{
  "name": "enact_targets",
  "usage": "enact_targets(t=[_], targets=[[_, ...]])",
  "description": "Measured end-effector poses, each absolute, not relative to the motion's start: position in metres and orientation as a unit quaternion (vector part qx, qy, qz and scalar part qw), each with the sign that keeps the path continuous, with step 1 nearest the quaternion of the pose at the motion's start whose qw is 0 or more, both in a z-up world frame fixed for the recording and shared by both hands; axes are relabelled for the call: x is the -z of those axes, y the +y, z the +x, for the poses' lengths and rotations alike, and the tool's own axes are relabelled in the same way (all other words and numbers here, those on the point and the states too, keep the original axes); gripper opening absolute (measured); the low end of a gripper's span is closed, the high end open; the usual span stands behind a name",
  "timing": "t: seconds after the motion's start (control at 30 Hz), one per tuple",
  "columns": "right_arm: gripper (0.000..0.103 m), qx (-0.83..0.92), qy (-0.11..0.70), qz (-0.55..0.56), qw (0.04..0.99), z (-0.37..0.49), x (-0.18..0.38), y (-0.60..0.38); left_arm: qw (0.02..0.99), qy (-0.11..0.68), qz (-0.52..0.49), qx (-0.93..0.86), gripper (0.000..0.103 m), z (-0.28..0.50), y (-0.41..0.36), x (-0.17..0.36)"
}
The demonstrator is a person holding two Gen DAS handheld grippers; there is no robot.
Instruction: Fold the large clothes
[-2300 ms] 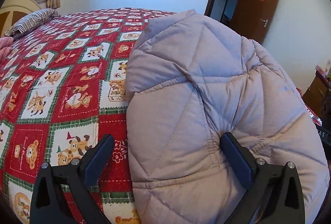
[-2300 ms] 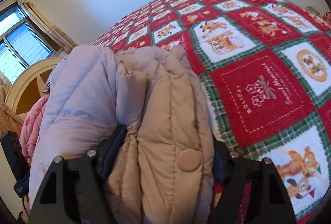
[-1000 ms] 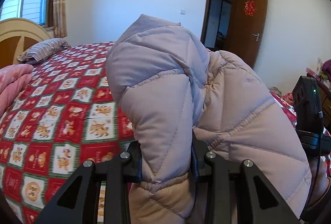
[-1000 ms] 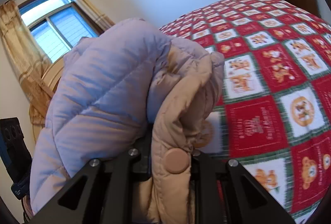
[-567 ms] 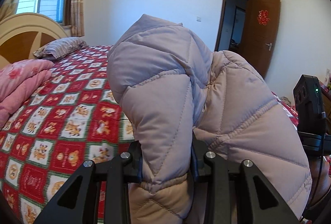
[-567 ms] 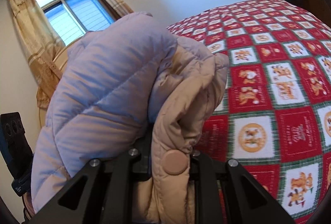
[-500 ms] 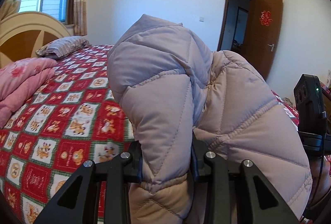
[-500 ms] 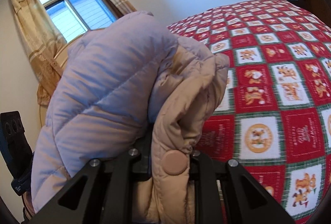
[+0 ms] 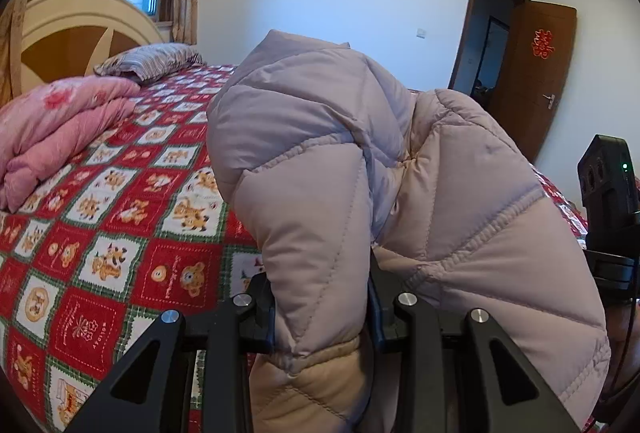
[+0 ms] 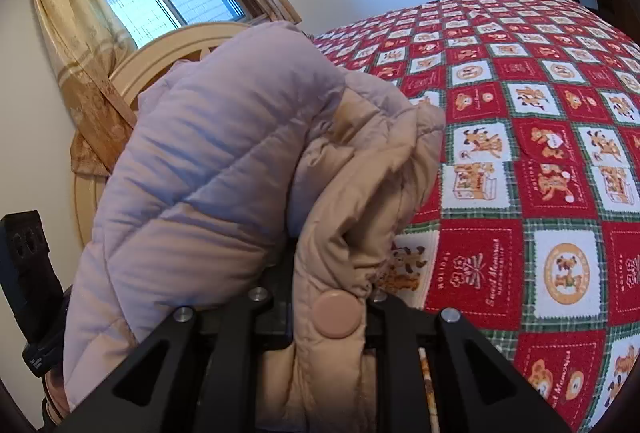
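A folded lilac quilted down jacket with a beige lining hangs in the air above the bed. My left gripper is shut on one thick fold of it. In the right wrist view the same jacket bulges over my right gripper, which is shut on the beige edge just behind a round snap button. The other gripper's black body shows at the right edge of the left wrist view. Both pairs of fingertips are mostly buried in the padding.
A red quilt with cartoon squares covers the bed. A folded pink duvet and a striped pillow lie by the headboard. A curtained window is behind it; an open brown door is far right.
Both grippers have carried the jacket sideways toward the head of the bed; the pink duvet, headboard and window have come further into view. The grips on the jacket have not changed.
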State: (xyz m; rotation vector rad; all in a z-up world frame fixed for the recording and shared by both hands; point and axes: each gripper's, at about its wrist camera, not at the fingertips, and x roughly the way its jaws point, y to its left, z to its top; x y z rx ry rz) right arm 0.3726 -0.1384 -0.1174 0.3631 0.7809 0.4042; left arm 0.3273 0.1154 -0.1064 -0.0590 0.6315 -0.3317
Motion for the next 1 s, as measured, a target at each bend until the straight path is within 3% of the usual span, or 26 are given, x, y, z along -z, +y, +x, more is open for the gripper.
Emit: enact_targets(t=[0.43,0.6,1.0], targets=[[0.020,-0.177,0.397,0.143,0.889,0.385,0.133,-0.117,0.934,0.325,-0.045,0.144,0.040,0.338,0.135,0.131],[0.020,-0.169,0.401,0.135,0.890,0.386,0.137,-0.114,0.935,0.330,-0.046,0.125,0.058,0.339,0.140,0.139],[0.028,-0.122,0.411,0.136,0.893,0.390,0.157,-0.125,0.939,0.333,-0.031,0.085,0.083,0.345,0.145,0.152]])
